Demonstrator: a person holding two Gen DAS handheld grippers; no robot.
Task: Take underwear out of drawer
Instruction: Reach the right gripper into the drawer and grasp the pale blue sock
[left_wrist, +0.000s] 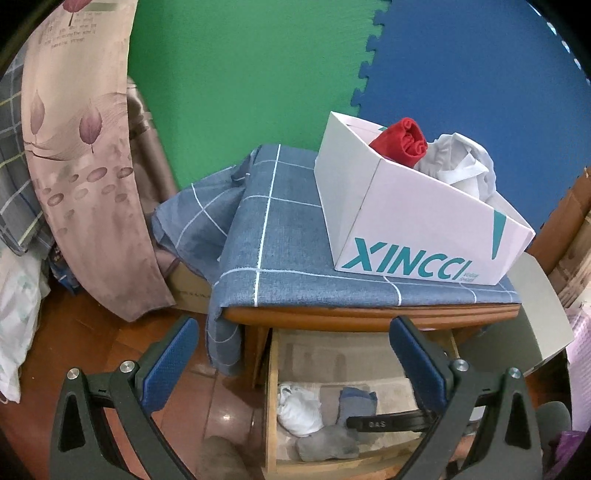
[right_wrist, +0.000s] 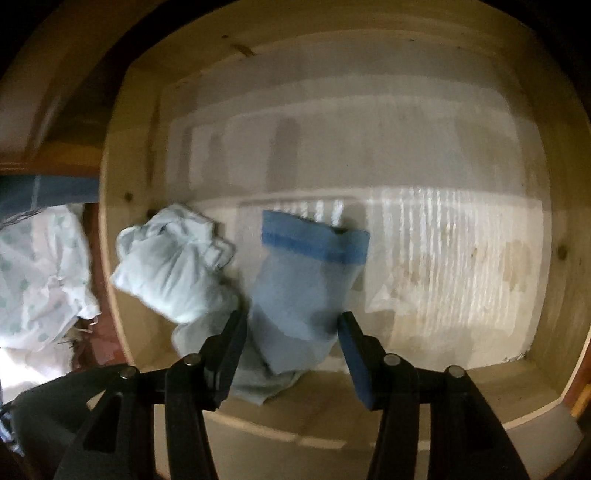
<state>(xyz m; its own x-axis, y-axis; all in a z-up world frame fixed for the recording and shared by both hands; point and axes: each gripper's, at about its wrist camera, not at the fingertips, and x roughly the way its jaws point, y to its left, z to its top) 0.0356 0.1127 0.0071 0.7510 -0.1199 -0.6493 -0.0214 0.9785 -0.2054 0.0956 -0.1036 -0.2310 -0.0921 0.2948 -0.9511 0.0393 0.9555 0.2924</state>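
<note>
The wooden drawer (left_wrist: 272, 398) stands open below the cabinet top. It holds a white bundle (left_wrist: 297, 408), a blue-grey folded pair (left_wrist: 356, 402) and a grey piece (left_wrist: 327, 446). In the right wrist view my right gripper (right_wrist: 291, 325) is open inside the drawer (right_wrist: 122, 229), its fingers either side of the blue-grey underwear (right_wrist: 303, 280); whether they touch it I cannot tell. The white bundle (right_wrist: 170, 266) lies to its left, the grey piece (right_wrist: 255, 380) beneath. My left gripper (left_wrist: 291, 332) is open and empty, above the drawer's front. The right gripper's black body (left_wrist: 388, 421) shows in the drawer.
A white XINCCI box (left_wrist: 417, 229) on the blue checked cloth (left_wrist: 280, 236) holds red (left_wrist: 400, 142) and white (left_wrist: 461, 166) garments. A patterned curtain (left_wrist: 81, 155) hangs at left. Green and blue foam mats (left_wrist: 461, 62) line the wall. The drawer's liner (right_wrist: 443, 258) is bare at right.
</note>
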